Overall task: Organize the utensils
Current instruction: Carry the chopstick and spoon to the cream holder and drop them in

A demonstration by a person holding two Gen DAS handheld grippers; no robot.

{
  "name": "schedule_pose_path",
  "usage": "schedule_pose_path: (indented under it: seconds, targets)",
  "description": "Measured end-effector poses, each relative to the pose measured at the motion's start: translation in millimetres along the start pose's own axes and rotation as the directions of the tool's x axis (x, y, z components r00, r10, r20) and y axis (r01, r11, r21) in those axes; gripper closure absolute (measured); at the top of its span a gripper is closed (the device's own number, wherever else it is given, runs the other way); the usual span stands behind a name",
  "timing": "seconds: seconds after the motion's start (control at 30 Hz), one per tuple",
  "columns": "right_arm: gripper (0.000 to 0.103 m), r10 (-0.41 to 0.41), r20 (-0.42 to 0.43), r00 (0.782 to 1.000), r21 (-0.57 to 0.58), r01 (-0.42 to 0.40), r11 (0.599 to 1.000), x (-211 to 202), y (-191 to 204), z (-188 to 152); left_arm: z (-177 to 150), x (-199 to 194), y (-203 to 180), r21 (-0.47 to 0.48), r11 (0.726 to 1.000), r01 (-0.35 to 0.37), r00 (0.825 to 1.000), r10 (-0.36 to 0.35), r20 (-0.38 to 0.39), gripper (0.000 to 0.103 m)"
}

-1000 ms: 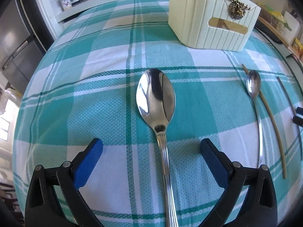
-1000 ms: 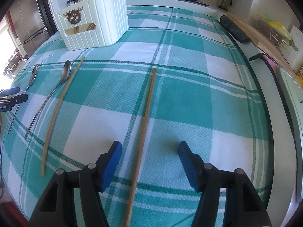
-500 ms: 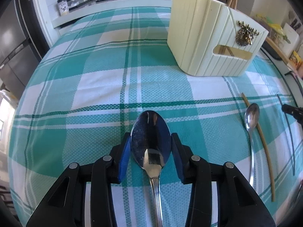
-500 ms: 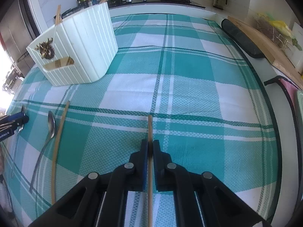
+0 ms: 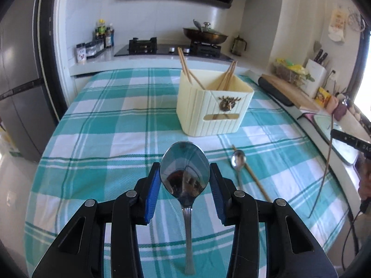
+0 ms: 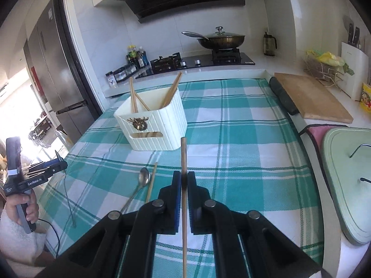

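- Your left gripper (image 5: 185,185): blue pads clamped on the bowl of the large steel spoon (image 5: 185,173), one pad on each edge, handle hanging down between the arms. Spoon is lifted off the cloth.
- Your right gripper (image 6: 184,186): pads pinched tight on a single wooden chopstick (image 6: 183,162), which runs straight along the finger axis, tip sticking out ahead toward the holder, also off the cloth.
- Lying on the teal plaid tablecloth (image 5: 111,139), between the two grippers: a small spoon (image 6: 142,181) with a second chopstick (image 6: 151,183) just beside it, roughly parallel.
- Cream ribbed utensil holder (image 5: 213,106) stands upright on the cloth, ahead of both grippers. Several chopsticks (image 5: 185,68) lean inside it already. Brass emblem and handle slot face you.
- Beyond the table: gas stove with a lidded wok (image 6: 220,38); wooden cutting board (image 6: 310,97) on the counter to the right.
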State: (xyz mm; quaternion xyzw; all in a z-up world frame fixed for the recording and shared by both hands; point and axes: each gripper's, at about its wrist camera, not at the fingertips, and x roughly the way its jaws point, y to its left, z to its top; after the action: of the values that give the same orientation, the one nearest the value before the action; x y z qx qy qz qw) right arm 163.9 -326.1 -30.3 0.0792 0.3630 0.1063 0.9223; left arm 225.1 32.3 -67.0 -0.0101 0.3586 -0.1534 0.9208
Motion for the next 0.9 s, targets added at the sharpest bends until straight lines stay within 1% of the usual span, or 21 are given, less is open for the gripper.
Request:
schedule_pose_path:
  seconds: [0.2, 0.43, 0.6, 0.77, 0.9]
  targets:
    - [0.098, 0.022, 0.061, 0.998, -0.001, -0.022, 1.0, -28.2, 13.7, -5.3, 0.6, -24.6, -4.8, -0.004, 1.0, 0.027, 0.999, -0.026, 0.042, 0.061]
    - [0.098, 0.021, 0.139, 0.99, -0.041, -0.015, 0.999, -46.5, 28.7, 2.9, 10.0, -33.4, -4.2, -0.011, 0.999, 0.045, 0.998, -0.044, 0.055, 0.061]
    - [0.098, 0.02, 0.162, 0.987, -0.042, -0.013, 0.999, -47.2, 30.6, 17.7, 20.0, -33.9, -3.2, 0.0, 0.999, 0.04, 0.997, -0.04, 0.06, 0.062]
    - [0.098, 0.018, 0.181, 0.983, -0.069, -0.005, 0.998, -43.9, 34.6, 38.5, 35.8, -35.4, -0.3, -0.008, 0.998, 0.063, 0.996, -0.062, 0.066, 0.062]
    - [0.098, 0.021, 0.195, 0.981, -0.092, -0.003, 0.996, -39.3, 39.5, 59.7, 57.3, -42.7, -1.2, -0.002, 0.996, 0.088, 0.992, -0.088, 0.087, 0.062]
